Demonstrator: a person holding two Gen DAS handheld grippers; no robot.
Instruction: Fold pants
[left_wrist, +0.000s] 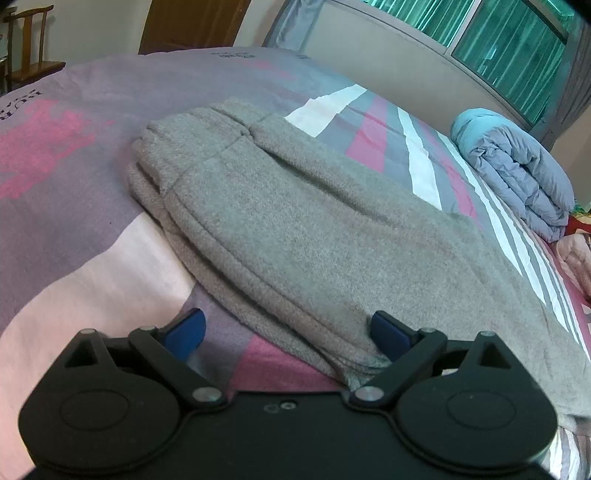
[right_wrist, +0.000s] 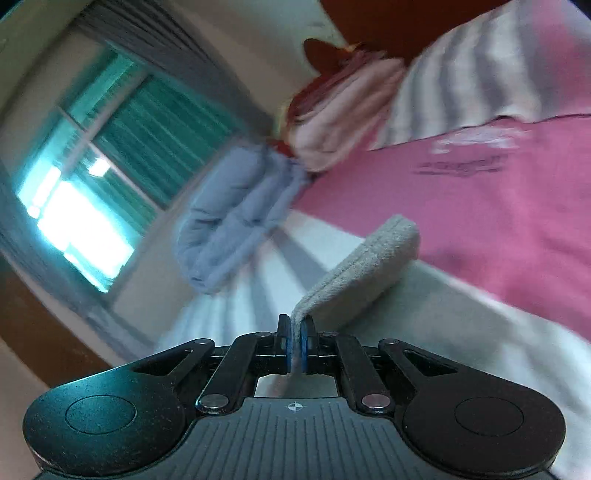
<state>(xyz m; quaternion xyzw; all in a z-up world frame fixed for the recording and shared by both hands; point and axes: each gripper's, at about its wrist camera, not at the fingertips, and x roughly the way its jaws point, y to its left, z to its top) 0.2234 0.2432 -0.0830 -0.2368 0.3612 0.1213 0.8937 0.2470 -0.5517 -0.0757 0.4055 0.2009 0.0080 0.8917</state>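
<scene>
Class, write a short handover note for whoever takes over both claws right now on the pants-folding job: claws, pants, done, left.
Left claw: open, at the near edge of the grey pants, not gripping.
Right claw: shut on a folded edge of the pants, lifted off the bed.
Pants: lying on the striped bed cover, already doubled along one side.
Done: at least one fold.
Left: carry the held end over, lay it flat, let go.
</scene>
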